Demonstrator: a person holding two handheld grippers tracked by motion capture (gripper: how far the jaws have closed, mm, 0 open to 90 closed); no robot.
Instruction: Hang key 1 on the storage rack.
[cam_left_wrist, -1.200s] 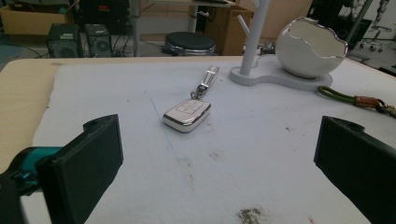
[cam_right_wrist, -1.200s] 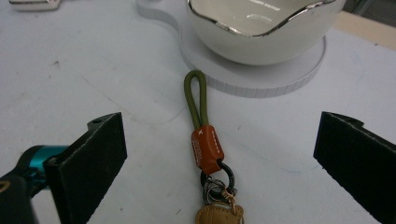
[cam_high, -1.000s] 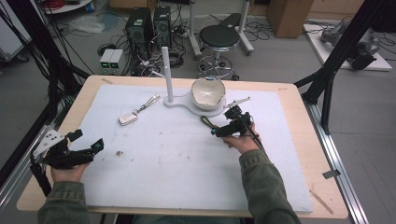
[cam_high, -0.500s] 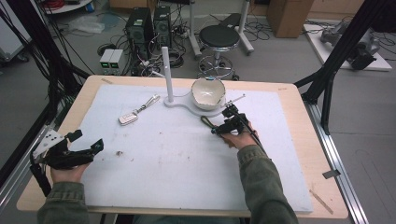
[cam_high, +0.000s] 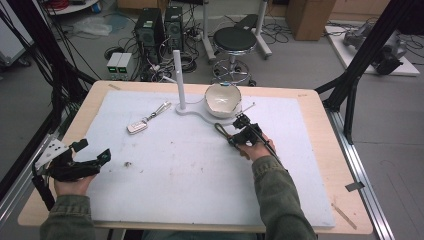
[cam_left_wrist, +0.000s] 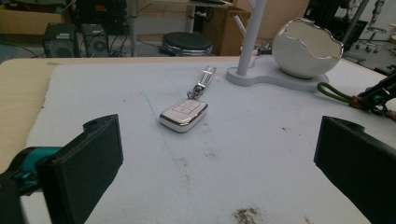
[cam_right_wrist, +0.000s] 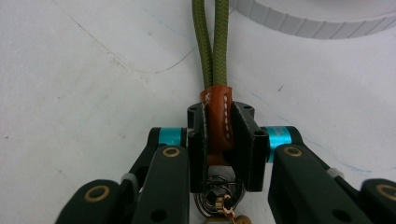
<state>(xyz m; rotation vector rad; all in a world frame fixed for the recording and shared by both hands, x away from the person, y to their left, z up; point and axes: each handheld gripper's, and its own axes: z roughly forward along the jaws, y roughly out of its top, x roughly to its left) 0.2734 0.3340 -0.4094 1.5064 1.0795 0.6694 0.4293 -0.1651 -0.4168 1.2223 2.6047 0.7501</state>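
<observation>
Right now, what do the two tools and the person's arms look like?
Both tools are black with two flat block jaws. The right tool has cyan collars and brass-coloured rivets. The left tool carries a grey plate and black cable. Sleeves are olive green.

The olive-green braided cord loop (cam_right_wrist: 211, 42) runs into a tan-brown leather sleeve (cam_right_wrist: 218, 122) with white stitching, pinched between the black pads of the right gripper (cam_right_wrist: 219, 140), whose joints carry turquoise collars. Beside the loop stands a white stand (cam_high: 181, 95) with a white eggshell-shaped bowl (cam_high: 222, 100), gold-edged along its jagged rim. Left of the stand lies a silver-and-white key fob (cam_left_wrist: 183, 115) on the pale, speckled mat (cam_high: 190, 175).
</observation>
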